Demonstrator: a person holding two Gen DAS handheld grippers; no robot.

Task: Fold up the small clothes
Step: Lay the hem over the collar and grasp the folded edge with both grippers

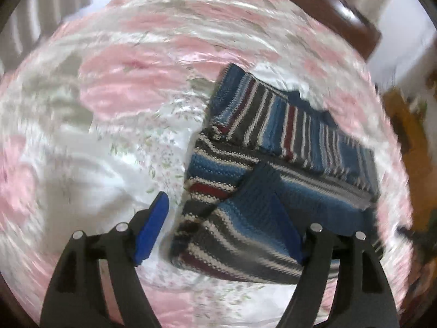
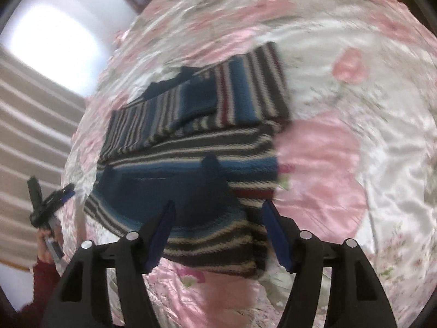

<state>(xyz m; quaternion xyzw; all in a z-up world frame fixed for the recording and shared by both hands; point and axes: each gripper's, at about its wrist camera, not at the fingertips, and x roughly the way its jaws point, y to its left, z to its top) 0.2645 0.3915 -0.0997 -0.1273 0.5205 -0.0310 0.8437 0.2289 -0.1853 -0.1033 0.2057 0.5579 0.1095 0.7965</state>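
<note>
The striped sweater (image 1: 273, 169) lies on the bed, sleeves already folded across the body, so the side folds look done and a final fold probably comes next. The left gripper (image 1: 232, 229) hangs over its near edge, fingers spread wide; the right-hand finger is hidden behind the knit, but nothing looks pinched. The right gripper (image 2: 218, 235) is just as wide open above the hem, holding nothing. The bedspread (image 2: 341, 150) is shiny pink floral satin, slippery looking. There's a dark wooden headboard (image 1: 341, 8) and bright window light; both views are motion-blurred.
</note>
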